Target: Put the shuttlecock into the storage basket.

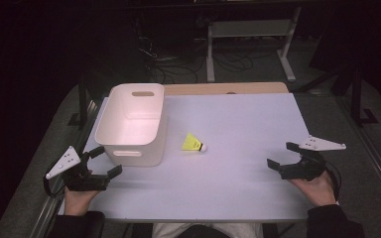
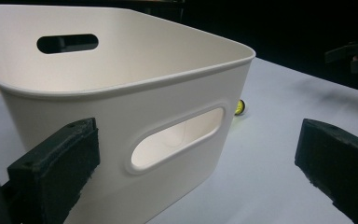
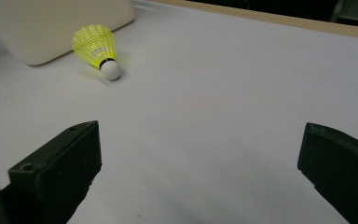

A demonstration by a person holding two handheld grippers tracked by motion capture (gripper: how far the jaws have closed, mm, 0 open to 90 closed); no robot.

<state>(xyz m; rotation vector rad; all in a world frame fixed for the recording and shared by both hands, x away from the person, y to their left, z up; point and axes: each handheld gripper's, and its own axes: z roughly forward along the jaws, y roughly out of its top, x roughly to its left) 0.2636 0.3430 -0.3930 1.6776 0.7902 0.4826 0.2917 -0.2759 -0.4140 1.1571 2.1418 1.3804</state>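
A yellow shuttlecock (image 1: pixel 193 143) with a white cork tip lies on its side on the white table (image 1: pixel 238 124), just right of a white plastic bin (image 1: pixel 133 124). The bin looks empty and has slot handles in its walls. My left gripper (image 1: pixel 105 161) rests at the table's front left corner, open, facing the bin's near wall (image 2: pixel 168 140) from close by, nothing between its jaws. My right gripper (image 1: pixel 283 154) stands open at the front right, apart from the shuttlecock (image 3: pixel 98 49), which lies far ahead to its left. The shuttlecock's tip (image 2: pixel 240 107) peeks past the bin's corner.
A wooden strip (image 1: pixel 228 88) borders the table's far edge. Beyond it stand a metal frame's legs (image 1: pixel 248 44) and cables on the dark floor. A person's hands hold both grippers at the front edge. Bare tabletop stretches between shuttlecock and right gripper.
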